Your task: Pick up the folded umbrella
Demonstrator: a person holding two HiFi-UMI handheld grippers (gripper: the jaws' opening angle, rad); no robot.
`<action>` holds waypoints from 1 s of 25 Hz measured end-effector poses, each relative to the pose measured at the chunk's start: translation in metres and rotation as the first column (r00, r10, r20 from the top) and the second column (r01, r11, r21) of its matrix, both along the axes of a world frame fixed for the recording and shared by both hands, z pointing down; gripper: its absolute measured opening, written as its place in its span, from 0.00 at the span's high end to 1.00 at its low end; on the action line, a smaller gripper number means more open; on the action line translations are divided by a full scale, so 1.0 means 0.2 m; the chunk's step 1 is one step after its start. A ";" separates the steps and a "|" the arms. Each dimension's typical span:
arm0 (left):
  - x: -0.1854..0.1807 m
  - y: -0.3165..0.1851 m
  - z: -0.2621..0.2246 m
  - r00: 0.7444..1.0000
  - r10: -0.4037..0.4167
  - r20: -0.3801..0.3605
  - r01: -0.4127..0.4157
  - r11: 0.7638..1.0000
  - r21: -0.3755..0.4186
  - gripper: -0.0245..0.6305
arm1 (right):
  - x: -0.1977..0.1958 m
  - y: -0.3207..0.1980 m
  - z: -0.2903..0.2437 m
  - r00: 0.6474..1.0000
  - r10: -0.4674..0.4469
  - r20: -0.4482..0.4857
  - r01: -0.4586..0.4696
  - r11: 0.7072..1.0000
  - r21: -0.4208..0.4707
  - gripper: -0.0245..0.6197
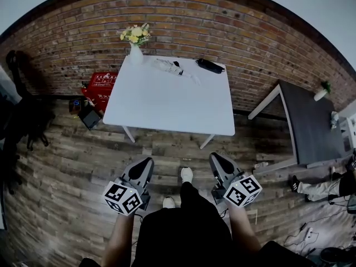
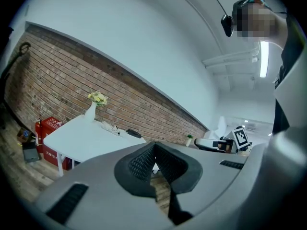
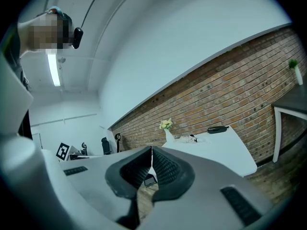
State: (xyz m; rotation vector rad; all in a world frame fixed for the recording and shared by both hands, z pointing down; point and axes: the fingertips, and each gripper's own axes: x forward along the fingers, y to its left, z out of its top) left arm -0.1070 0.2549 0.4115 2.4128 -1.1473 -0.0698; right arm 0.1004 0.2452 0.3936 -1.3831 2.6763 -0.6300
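The folded umbrella (image 1: 210,65) is a short black bundle lying at the far right corner of the white table (image 1: 172,107). It also shows in the left gripper view (image 2: 134,133) and the right gripper view (image 3: 217,129). Both grippers are held low over the wooden floor, well short of the table's near edge. My left gripper (image 1: 146,162) is shut with nothing in it, its ribbed pads meeting (image 2: 154,146). My right gripper (image 1: 216,158) is likewise shut and empty (image 3: 151,151).
A white vase of yellow flowers (image 1: 136,44) stands at the table's far left corner, and a pale crumpled item (image 1: 169,67) lies beside the umbrella. A red box (image 1: 102,86) and a dark bag (image 1: 89,116) sit left of the table. A dark table (image 1: 311,124) stands at right against the brick wall.
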 end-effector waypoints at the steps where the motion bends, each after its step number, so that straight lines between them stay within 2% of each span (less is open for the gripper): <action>1: -0.01 -0.01 0.01 1.000 0.000 0.003 0.000 1.000 -0.003 0.94 | -0.01 -0.01 0.01 1.000 -0.007 0.000 0.007 1.000 0.001 0.93; 7: -0.01 -0.11 0.04 1.000 -0.015 0.018 0.015 1.000 -0.008 0.94 | -0.06 -0.14 0.03 0.998 -0.059 0.002 0.059 0.998 0.015 0.93; 13: 0.04 -0.33 -0.01 0.999 -0.011 -0.053 0.011 1.000 0.000 0.94 | -0.02 -0.38 0.03 0.996 -0.090 0.021 0.090 0.996 0.015 0.93; 25: 0.13 -0.86 -0.02 0.997 -0.082 0.014 0.082 0.997 -0.014 0.94 | 0.06 -0.96 0.04 0.986 -0.158 0.044 0.158 0.987 0.000 0.93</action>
